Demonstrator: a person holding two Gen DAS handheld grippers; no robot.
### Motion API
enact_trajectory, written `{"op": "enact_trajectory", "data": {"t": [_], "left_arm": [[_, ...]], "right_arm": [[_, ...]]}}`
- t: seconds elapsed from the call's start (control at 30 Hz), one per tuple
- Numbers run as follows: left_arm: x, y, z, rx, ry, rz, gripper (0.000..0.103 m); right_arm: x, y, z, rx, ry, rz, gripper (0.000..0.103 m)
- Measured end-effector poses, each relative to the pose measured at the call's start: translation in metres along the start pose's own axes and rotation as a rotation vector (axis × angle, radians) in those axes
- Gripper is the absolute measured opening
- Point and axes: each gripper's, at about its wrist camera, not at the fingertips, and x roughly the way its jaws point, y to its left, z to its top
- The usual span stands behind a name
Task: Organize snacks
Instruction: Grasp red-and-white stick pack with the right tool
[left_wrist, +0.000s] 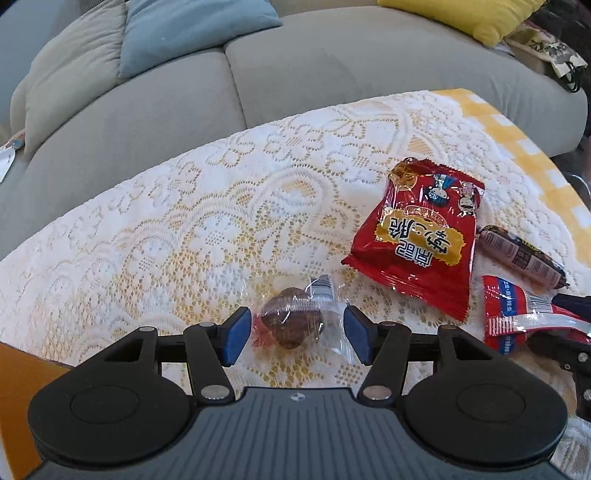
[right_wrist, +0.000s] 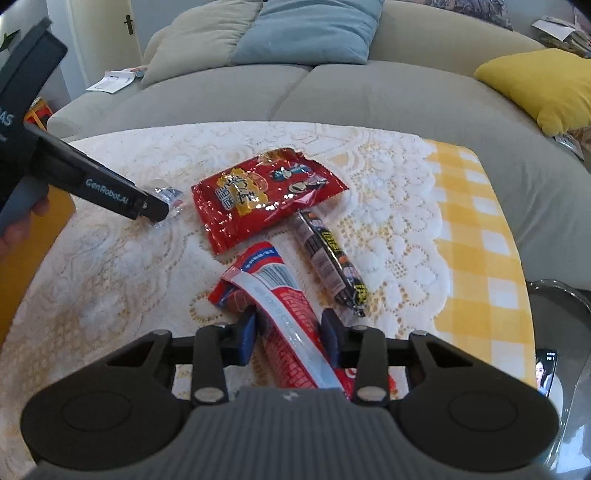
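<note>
Left gripper (left_wrist: 293, 334) spread around the clear-wrapped snack (left_wrist: 295, 321); right gripper (right_wrist: 288, 338) pinching the red-striped packet (right_wrist: 284, 314). Slippery film could squirt out toward 12 o'clock.

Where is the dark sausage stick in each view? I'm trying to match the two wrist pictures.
Left wrist: the dark sausage stick lies at the right edge, just right of the big red snack bag.
Right wrist: the stick lies near the centre, slanting down to the right, below the bag's right end.
Shared landmark: the big red snack bag on the lace tablecloth.
</note>
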Motion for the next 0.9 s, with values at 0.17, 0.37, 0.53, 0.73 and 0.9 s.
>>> {"op": "enact_trajectory", "data": {"t": [0.17,0.37,0.53,0.73,0.9], "left_arm": [[0.004,-0.007,0.002,0.030,0.001,0.029,0.061],[-0.008,-0.011,-0.001,0.035,-0.026,0.057,0.042],[-0.023,-0.010,0.000,0.014,-0.043,0.057,0.020],[-0.042,-0.010,-0.008,0.000,-0.043,0.028,0.000],[-0.056,-0.015,-0.022,0.009,-0.041,0.023,0.000]], "right_arm": [[0.002,0.007,-0.002,-0.079,0.001,-0.018,0.036],[-0.003,0.004,-0.003,-0.072,0.005,-0.041,0.033],[-0.010,0.003,-0.005,-0.083,0.015,-0.106,0.029],[-0.028,-0.005,-0.009,-0.037,0.004,-0.115,0.027],[-0.040,0.008,-0.009,-0.054,-0.023,-0.079,0.027]]}}
